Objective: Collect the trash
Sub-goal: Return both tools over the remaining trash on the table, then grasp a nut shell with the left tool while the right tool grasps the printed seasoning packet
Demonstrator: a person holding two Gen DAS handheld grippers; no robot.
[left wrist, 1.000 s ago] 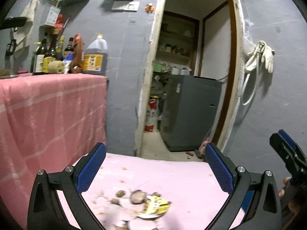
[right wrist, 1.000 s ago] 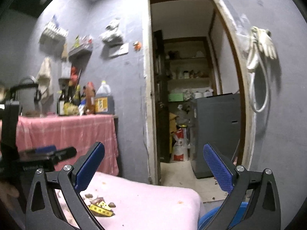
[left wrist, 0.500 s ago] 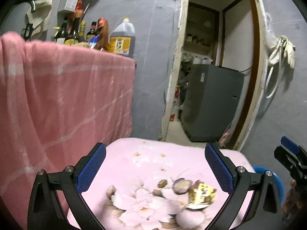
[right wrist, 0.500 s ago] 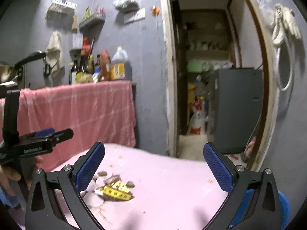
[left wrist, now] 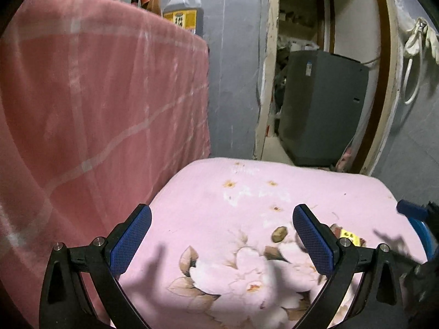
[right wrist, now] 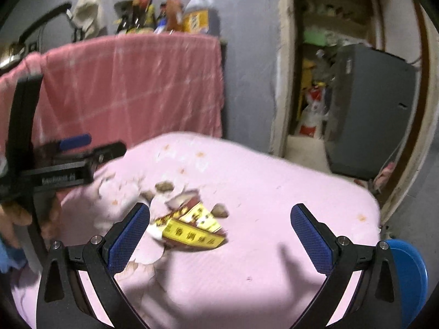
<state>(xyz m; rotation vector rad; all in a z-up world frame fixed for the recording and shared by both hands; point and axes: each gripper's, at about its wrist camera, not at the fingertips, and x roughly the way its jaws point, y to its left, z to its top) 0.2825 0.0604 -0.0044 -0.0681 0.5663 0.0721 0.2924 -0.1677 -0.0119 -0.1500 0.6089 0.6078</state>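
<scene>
A crumpled yellow and red wrapper [right wrist: 192, 229] lies on the pink floral cloth [right wrist: 274, 192], with small brown scraps [right wrist: 164, 186] around it. My right gripper [right wrist: 219, 235] hovers open above the cloth, the wrapper just inside its left finger. In the left wrist view only a yellow corner of the wrapper [left wrist: 349, 237] shows behind the right finger, beside a brown scrap [left wrist: 278, 233]. My left gripper [left wrist: 221, 240] is open over the cloth, nothing between its fingers; it also appears at the left of the right wrist view [right wrist: 90, 148].
A blue bin [right wrist: 411, 274] sits low at the right edge of the cloth. A pink-draped counter [left wrist: 96, 96] with bottles [left wrist: 182, 11] stands to the left. Behind is a doorway with a grey appliance [left wrist: 321, 104]. White gloves [left wrist: 419, 35] hang on the wall.
Both grippers have tilted down and moved in over the pink cloth; the wrapper now looms larger near the right gripper's left finger. Both stay open.
</scene>
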